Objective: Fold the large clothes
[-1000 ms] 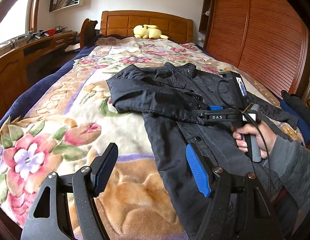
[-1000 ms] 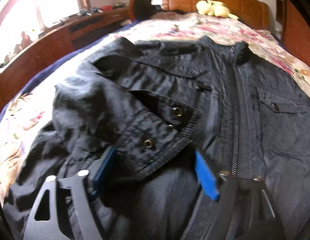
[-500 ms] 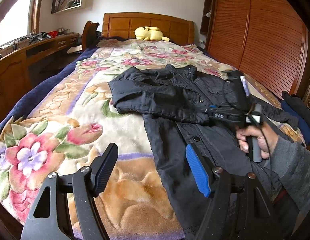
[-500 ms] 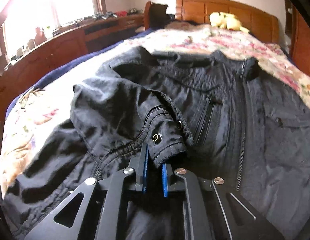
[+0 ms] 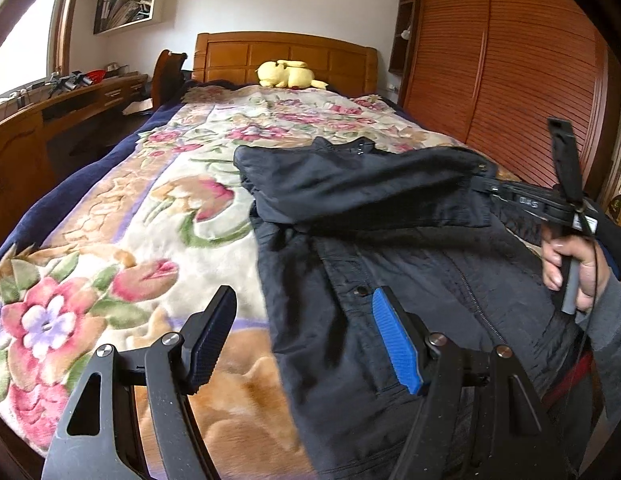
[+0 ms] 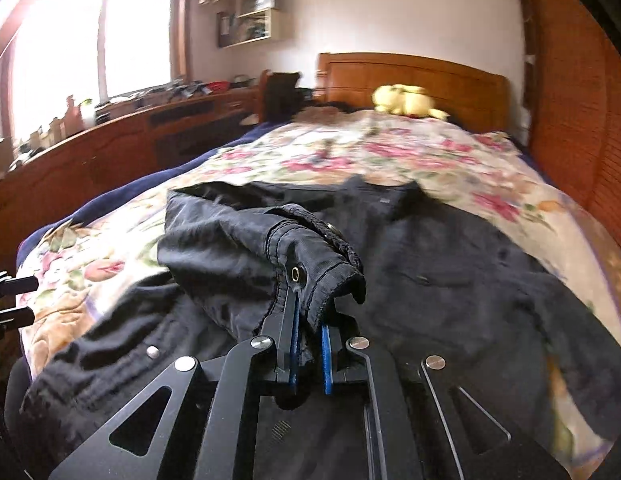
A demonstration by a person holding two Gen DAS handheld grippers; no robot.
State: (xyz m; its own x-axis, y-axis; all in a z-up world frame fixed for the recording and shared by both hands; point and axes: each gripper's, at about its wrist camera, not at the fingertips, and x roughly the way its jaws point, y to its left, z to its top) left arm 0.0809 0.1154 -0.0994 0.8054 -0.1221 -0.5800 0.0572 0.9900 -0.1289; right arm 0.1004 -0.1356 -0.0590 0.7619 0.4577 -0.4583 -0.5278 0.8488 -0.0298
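A black jacket [image 5: 390,280] lies spread on the flowered blanket [image 5: 150,220] of a bed. My right gripper [image 6: 308,312] is shut on the snap-button cuff [image 6: 318,276] of one sleeve. The sleeve [image 5: 370,188] is lifted off the jacket and stretched across its chest toward the right. In the left wrist view a hand [image 5: 570,264] holds that right gripper [image 5: 484,184] at the right edge. My left gripper [image 5: 302,340] hovers open over the jacket's lower left edge, with nothing between its pads.
A yellow plush toy [image 5: 286,74] sits at the wooden headboard [image 5: 286,52]. A long wooden desk [image 5: 50,120] runs along the left under a window. A slatted wooden wardrobe [image 5: 530,72] stands to the right. The blanket left of the jacket is bare.
My right gripper closed on the sleeve cuff, then rose and pulled the sleeve up and across the jacket to the right. The left gripper stayed where it was, open.
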